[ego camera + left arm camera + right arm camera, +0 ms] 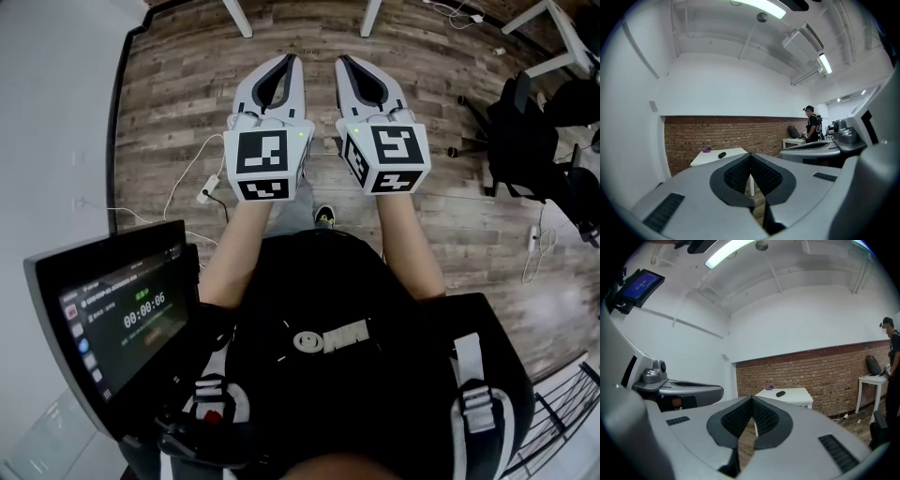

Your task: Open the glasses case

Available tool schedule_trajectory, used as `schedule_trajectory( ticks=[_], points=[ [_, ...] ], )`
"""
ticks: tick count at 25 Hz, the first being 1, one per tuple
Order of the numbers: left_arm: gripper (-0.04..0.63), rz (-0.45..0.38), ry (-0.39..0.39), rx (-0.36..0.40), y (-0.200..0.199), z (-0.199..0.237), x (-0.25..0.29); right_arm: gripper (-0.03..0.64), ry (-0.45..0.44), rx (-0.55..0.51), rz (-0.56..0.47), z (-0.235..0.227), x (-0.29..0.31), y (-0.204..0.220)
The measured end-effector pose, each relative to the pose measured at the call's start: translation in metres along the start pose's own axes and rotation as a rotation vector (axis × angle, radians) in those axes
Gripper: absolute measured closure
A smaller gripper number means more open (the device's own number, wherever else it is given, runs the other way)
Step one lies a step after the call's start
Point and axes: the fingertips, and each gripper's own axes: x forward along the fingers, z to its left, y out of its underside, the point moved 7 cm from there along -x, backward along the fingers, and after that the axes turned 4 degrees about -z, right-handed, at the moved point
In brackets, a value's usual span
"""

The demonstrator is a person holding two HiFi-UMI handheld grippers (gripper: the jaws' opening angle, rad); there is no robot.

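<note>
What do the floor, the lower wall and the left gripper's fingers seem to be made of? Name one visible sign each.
Floor: wood or wood-look laminate, matt; plank seams and grain show.
Lower wall: bare red brick, rough; mortar lines show.
Fingers of the left gripper: probably moulded grey plastic, smooth satin surface; their inner pads look like black ribbed rubber.

I see my right gripper [751, 403] closed and empty. At 12 o'clock stands a white table [799, 395] with a small dark object [780, 393], at 9 o'clock the left gripper [684, 389].
</note>
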Motion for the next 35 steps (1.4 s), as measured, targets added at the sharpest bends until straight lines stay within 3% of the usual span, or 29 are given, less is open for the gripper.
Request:
schedule_trajectory(
  ticks=[9, 15, 23, 35],
  points=[
    [0.595, -0.016, 0.030, 0.003, -0.005, 0.019, 0.046, 0.612, 0.026, -0.004, -0.013, -0.019, 0.045, -0.009],
    [0.595, -0.012, 0.057, -0.012, -0.004, 0.081, 0.122, 0.612, 0.056, -0.012, 0.001, -0.039, 0.140, -0.017],
    [0.595, -0.018, 0.054, -0.033, -0.003, 0.118, 0.166, 0.612, 0.073, -0.028, 0.009, -0.056, 0.192, -0.023],
    [0.595, -0.016, 0.036, 0.006, -0.009, 0.149, 0.299, 0.612, 0.055, -0.017, -0.018, -0.147, 0.302, -0.032]
  ],
)
